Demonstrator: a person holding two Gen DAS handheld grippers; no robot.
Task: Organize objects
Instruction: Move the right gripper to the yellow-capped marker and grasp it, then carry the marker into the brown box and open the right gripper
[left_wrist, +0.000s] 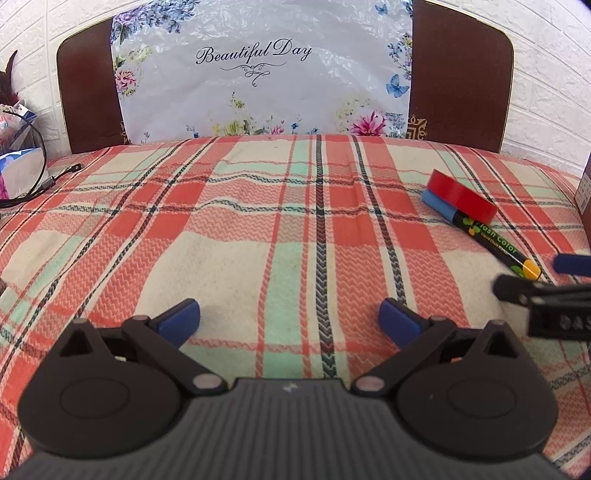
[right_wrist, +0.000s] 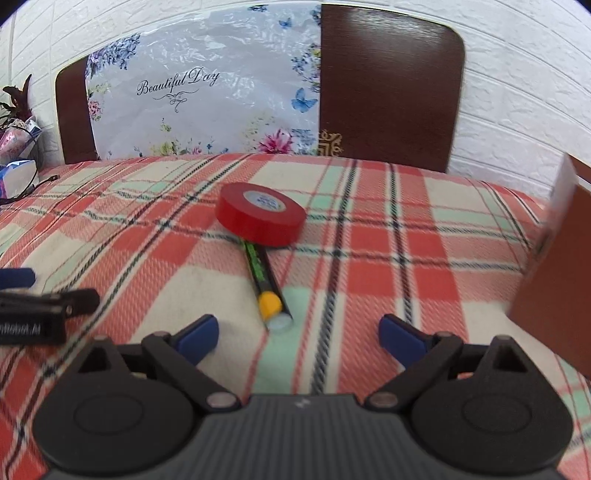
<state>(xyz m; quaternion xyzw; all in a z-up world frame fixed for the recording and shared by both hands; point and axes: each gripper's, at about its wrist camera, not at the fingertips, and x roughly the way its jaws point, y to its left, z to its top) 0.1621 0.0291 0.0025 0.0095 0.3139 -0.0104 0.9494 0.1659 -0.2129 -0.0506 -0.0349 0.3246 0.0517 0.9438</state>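
Observation:
A red tape roll (right_wrist: 260, 218) lies on the plaid cloth (right_wrist: 369, 236), resting on the far end of a black chalk marker (right_wrist: 267, 286) with a yellow band. My right gripper (right_wrist: 298, 338) is open and empty, just short of the marker's near end. In the left wrist view the tape roll (left_wrist: 461, 197) and marker (left_wrist: 498, 245) lie far right, with a blue block (left_wrist: 437, 205) under the roll. My left gripper (left_wrist: 289, 320) is open and empty over bare cloth. The right gripper's fingers (left_wrist: 517, 286) show at the right edge.
A brown cardboard box (right_wrist: 557, 266) stands at the right edge of the bed. A headboard with a floral plastic sheet (left_wrist: 258, 74) is behind. A black cable (left_wrist: 44, 181) and packets (left_wrist: 18, 170) lie at the far left.

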